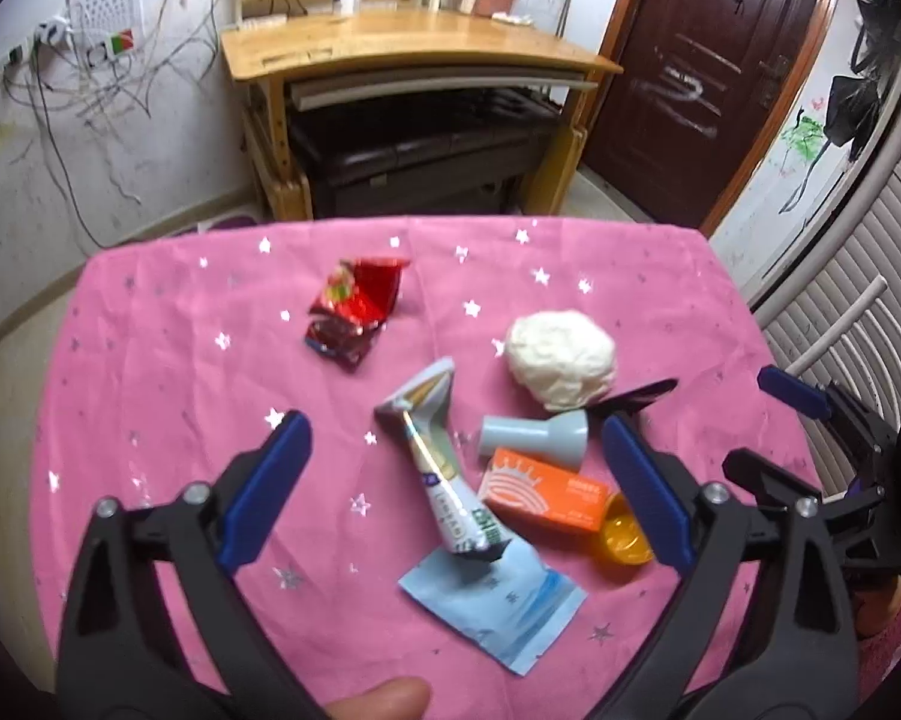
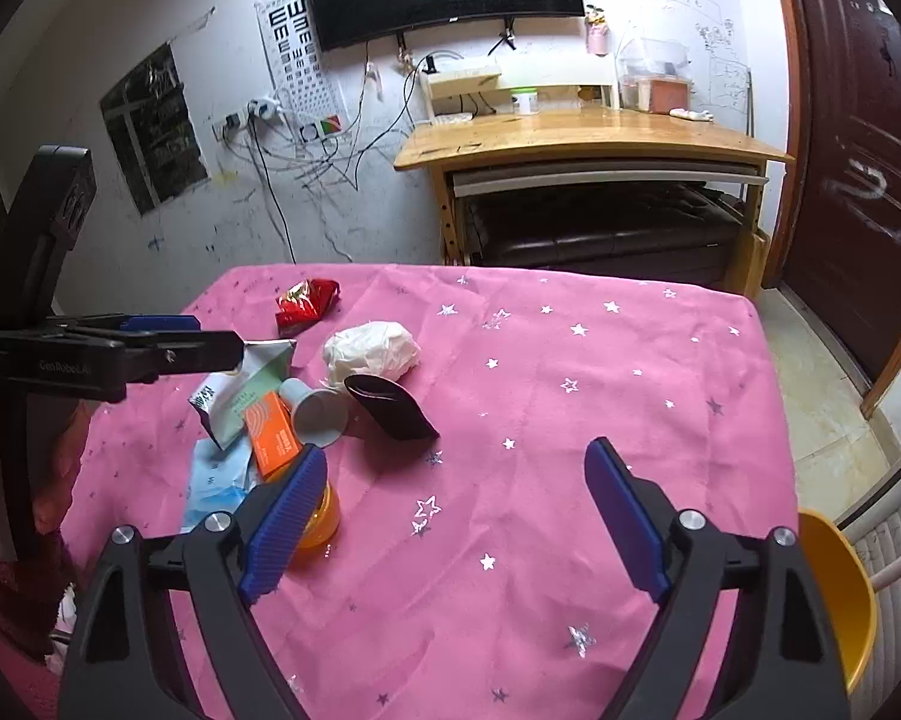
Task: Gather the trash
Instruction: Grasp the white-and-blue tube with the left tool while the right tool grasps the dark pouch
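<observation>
Now | left tongs [image 1: 450,486] wide, empty over toothpaste tube [image 1: 444,480] | right tongs [image 2: 456,516] wide, empty | risk: crowded litter, orange box [image 1: 546,495] gets nudged

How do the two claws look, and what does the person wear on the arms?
Both the left claw and the right claw have black plastic frames with silver screws and blue ribbed pads. Seen from the right wrist view, the left one carries white lettering on its side, which is blurred. A fuzzy pink sleeve shows at the wrist.

Left claw [image 1: 456,492] jaws wide apart, nothing gripped, tilted downward. Right claw [image 2: 456,516] likewise wide, empty, angled down, beside left.
</observation>
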`<state>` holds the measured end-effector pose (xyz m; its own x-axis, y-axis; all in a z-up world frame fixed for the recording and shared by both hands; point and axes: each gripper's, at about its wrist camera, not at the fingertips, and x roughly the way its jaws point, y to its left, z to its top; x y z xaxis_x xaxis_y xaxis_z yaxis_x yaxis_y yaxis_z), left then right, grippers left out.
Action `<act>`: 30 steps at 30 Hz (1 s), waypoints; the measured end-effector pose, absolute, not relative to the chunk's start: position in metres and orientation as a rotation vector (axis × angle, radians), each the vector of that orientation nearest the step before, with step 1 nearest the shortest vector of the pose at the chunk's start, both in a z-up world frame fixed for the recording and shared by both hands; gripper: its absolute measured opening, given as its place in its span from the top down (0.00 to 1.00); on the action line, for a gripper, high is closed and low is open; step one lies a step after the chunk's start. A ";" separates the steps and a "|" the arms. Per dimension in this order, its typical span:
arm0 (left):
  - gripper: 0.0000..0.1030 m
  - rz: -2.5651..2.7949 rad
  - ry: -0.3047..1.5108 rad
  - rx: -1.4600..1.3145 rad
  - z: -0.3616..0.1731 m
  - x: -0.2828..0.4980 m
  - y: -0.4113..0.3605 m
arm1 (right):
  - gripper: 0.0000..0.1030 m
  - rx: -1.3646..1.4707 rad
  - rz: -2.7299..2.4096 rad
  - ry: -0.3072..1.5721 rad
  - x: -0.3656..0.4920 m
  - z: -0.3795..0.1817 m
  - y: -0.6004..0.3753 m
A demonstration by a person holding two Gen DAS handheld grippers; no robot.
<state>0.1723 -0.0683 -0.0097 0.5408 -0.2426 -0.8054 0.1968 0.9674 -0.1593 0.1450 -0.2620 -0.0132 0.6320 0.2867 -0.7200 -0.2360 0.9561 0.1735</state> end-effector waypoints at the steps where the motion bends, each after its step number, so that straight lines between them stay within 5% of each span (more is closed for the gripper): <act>1: 0.23 -0.260 0.975 -0.049 -0.013 0.173 -0.069 | 0.20 0.053 0.298 0.843 0.148 -0.014 -0.260; 11: 0.56 -0.298 1.035 -0.073 -0.037 0.179 -0.065 | 0.20 0.003 0.296 0.874 0.162 -0.022 -0.246; 15: 0.77 -0.320 1.019 -0.082 -0.034 0.175 -0.065 | 0.19 -0.016 0.306 0.880 0.167 -0.024 -0.240; 27: 0.90 -0.309 0.937 -0.088 -0.019 0.162 -0.051 | 0.20 -0.054 0.321 0.904 0.193 -0.033 -0.220; 30: 0.91 -0.307 0.929 -0.090 -0.017 0.160 -0.048 | 0.39 -0.055 0.331 0.908 0.197 -0.035 -0.216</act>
<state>0.1595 -0.0483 -0.0168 0.5589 -0.2982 -0.7738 0.2209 0.9529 -0.2077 0.1971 -0.2164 -0.0347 0.5684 0.2585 -0.7811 -0.3046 0.9480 0.0921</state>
